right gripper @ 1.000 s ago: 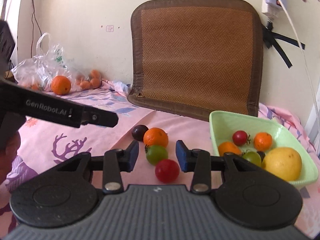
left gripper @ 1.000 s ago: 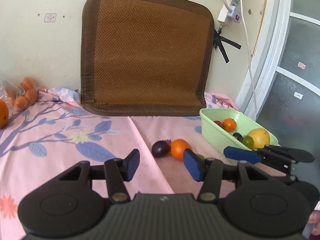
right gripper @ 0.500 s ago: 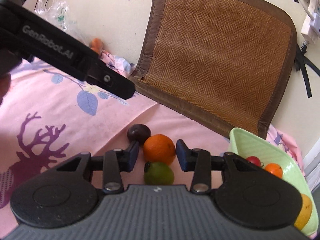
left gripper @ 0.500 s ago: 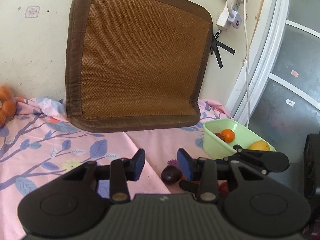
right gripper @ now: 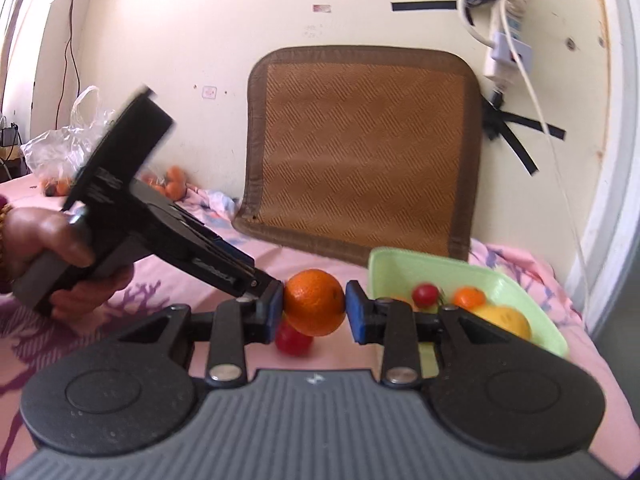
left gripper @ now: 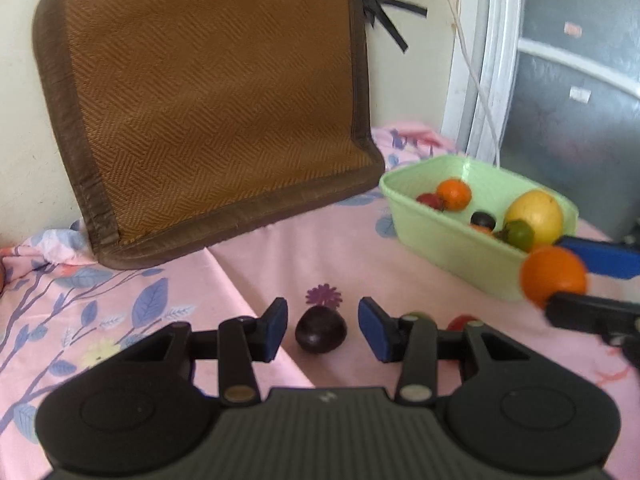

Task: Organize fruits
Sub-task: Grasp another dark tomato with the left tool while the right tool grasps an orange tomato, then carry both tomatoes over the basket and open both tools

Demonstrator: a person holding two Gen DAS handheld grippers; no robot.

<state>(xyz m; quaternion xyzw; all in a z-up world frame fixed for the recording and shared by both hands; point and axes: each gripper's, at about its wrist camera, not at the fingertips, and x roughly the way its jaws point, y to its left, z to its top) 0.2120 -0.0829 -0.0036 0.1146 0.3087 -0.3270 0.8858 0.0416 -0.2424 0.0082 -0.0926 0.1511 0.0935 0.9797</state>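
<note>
A dark plum (left gripper: 320,330) lies on the pink cloth between the fingers of my left gripper (left gripper: 322,326). Its jaws are opening and there is a gap on each side of the plum. My right gripper (right gripper: 315,308) is shut on an orange (right gripper: 315,302) and holds it above the cloth. In the left wrist view that orange (left gripper: 554,276) hangs next to the green basket (left gripper: 448,240). The basket holds a big yellow fruit (left gripper: 534,216), a small orange, a red tomato, a green fruit and a dark plum. A red tomato (right gripper: 294,340) and a green fruit (left gripper: 416,315) lie on the cloth.
A brown woven mat (left gripper: 208,92) leans on the wall behind the fruit. A plastic bag (right gripper: 76,140) with more oranges sits far left. A hand (right gripper: 52,248) grips the left tool. A power strip (right gripper: 508,48) and its cable hang by the window frame at the right.
My right gripper shut on the orange and lifted it off the cloth towards the basket. My left gripper rolled and moved so that the plum now lies between its fingers.
</note>
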